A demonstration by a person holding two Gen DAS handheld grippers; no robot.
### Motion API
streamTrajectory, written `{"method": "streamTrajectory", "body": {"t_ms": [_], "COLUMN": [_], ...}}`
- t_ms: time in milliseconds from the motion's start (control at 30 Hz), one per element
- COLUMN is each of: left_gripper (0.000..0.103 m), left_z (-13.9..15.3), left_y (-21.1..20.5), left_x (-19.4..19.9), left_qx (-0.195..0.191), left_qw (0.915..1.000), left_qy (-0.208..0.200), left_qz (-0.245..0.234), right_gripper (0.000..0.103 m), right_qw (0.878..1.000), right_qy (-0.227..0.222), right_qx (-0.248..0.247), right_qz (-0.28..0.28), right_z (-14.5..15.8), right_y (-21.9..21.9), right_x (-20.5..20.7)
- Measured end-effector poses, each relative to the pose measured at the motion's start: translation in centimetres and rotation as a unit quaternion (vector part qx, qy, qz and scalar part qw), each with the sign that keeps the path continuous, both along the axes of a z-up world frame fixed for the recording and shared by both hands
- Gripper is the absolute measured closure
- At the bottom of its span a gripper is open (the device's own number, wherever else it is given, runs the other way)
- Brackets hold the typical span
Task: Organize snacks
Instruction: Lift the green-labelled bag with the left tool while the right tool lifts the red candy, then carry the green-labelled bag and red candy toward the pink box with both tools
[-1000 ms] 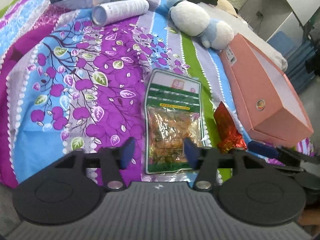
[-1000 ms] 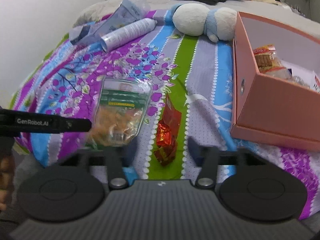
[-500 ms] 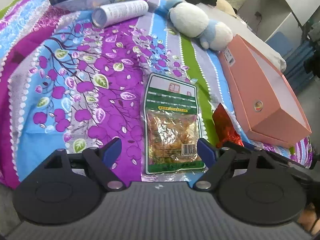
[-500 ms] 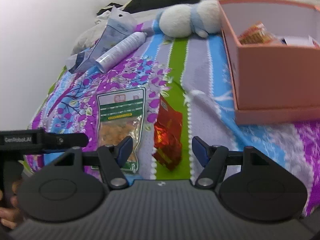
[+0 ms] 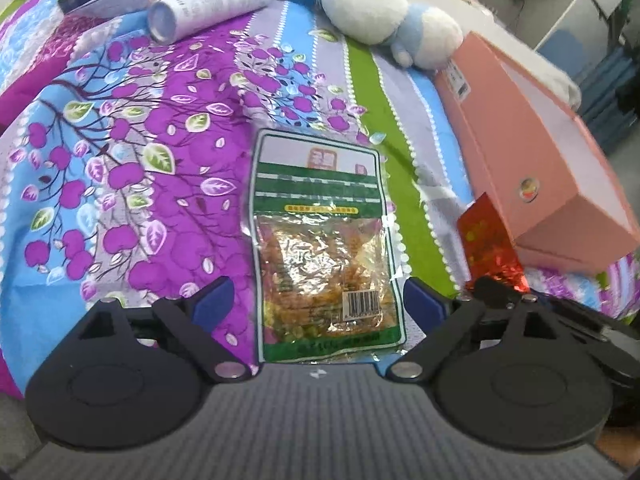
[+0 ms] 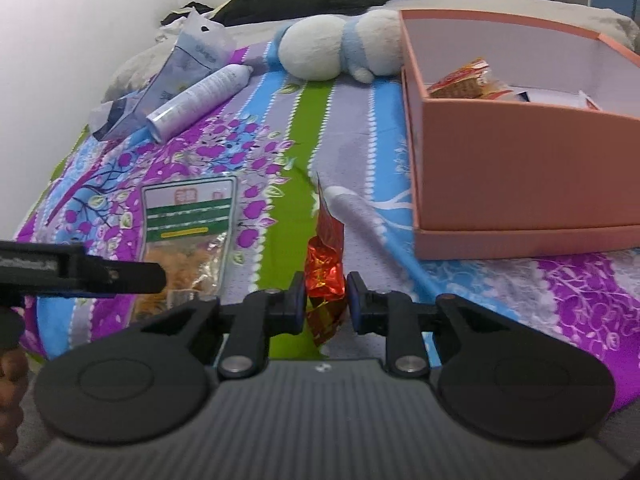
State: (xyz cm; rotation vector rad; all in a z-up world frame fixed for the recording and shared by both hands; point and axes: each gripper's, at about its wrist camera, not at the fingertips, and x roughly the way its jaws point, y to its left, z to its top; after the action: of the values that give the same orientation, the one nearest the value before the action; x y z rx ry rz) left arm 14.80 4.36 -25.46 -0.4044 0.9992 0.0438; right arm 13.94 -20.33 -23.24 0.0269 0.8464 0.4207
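A green-and-clear snack bag [image 5: 324, 240] lies flat on the patterned bedspread; it also shows in the right wrist view [image 6: 186, 232]. My left gripper [image 5: 316, 304] is open, its fingers on either side of the bag's near end. A red foil snack packet [image 6: 326, 272] stands upright between the pads of my right gripper [image 6: 326, 300], which is shut on it. The packet also shows in the left wrist view [image 5: 488, 240]. A pink box [image 6: 520, 184] with several snacks inside sits to the right.
A white and blue plush toy [image 6: 332, 46], a white spray can [image 6: 200, 96] and a plastic pouch [image 6: 180, 72] lie at the far end of the bed. The left gripper's body [image 6: 80, 272] reaches in from the left in the right wrist view.
My right gripper has closed on the red foil packet. My left gripper has opened wider and now straddles the snack bag's near end.
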Motion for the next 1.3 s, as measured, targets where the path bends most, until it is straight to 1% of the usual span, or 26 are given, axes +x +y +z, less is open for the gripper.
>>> {"method": "streamTrajectory", "body": {"t_ms": [167,333,367,433,567,667,767,900,1100,1300], "left_gripper": [0.009,0.011,0.016,0.019,0.030,0.038,0.042,0.042,0.042,0.042], "left_z": [-1.0,-1.3,-1.3,-1.3,-1.2,-1.0,-0.6,0.6,3.3,6.2], "left_y": [-1.5,-2.4,-2.5,-2.8,-3.3,-3.3,-3.0,-2.5,-2.1,-1.6], "left_x": [1.1,1.6,1.7,1.9,2.0,1.9,1.8,1.5,1.1,1.0], "left_qx": [0.039,0.076,0.083,0.098,0.109,0.105,0.090,0.076,0.054,0.041], "left_qw": [0.9990,0.9965,0.9960,0.9944,0.9928,0.9931,0.9948,0.9964,0.9980,0.9982], "left_qy": [0.015,0.011,0.011,0.012,0.011,0.009,0.007,0.000,-0.018,-0.038], "left_qz": [-0.019,-0.031,-0.032,-0.038,-0.049,-0.051,-0.045,-0.037,-0.028,-0.022], "right_gripper": [0.079,0.079,0.079,0.079,0.079,0.079,0.079,0.079,0.079,0.079], "right_qw": [1.000,1.000,1.000,1.000,1.000,1.000,1.000,1.000,1.000,0.999], "right_qy": [0.008,0.005,0.005,0.003,0.001,0.000,0.000,-0.002,-0.011,-0.028], "right_qx": [-0.004,-0.009,-0.010,-0.013,-0.016,-0.018,-0.018,-0.013,0.000,0.010], "right_qz": [-0.005,-0.005,-0.006,-0.006,-0.005,-0.005,-0.005,-0.007,-0.010,-0.010], "right_z": [-0.6,-0.7,-0.7,-0.8,-0.8,-0.7,-0.6,-0.1,1.5,3.7], "right_y": [-0.3,-0.2,-0.1,0.1,0.3,0.3,0.3,0.1,-0.3,-0.3], "right_x": [-0.4,-0.6,-0.6,-0.7,-0.6,-0.6,-0.5,-0.6,-0.7,-0.9]}}
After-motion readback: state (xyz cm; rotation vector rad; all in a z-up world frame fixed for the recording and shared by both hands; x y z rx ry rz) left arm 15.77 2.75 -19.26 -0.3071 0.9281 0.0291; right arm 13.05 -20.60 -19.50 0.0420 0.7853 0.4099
